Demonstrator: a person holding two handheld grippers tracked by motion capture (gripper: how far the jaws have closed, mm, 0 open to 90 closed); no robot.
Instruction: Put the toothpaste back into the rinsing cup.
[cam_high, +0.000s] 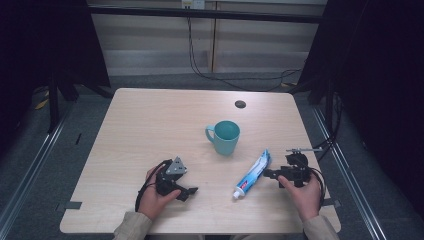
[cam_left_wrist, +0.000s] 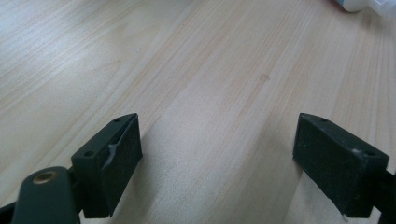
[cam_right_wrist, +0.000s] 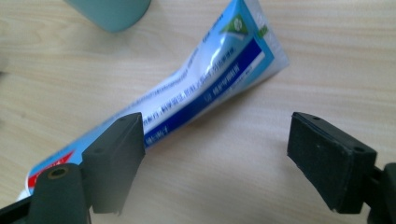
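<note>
A blue and white toothpaste tube (cam_high: 253, 174) lies flat on the wooden table (cam_high: 150, 125), cap toward the front edge. A teal mug (cam_high: 223, 136) stands upright just behind it, handle to the left. My right gripper (cam_high: 267, 174) sits low at the tube's right side, jaws wide apart. In the right gripper view the toothpaste tube (cam_right_wrist: 201, 93) runs slantwise past the left jaw, and nothing is pinched at my right gripper (cam_right_wrist: 215, 161). My left gripper (cam_high: 192, 191) rests near the front left, open. My left gripper (cam_left_wrist: 217, 163) has bare wood between its jaws.
A dark round cable hole (cam_high: 240, 104) sits at the table's back right. Black frame posts and dark curtains stand at both sides. Cables (cam_high: 220, 75) hang behind the table. The teal mug's base (cam_right_wrist: 109, 14) shows at the top of the right gripper view.
</note>
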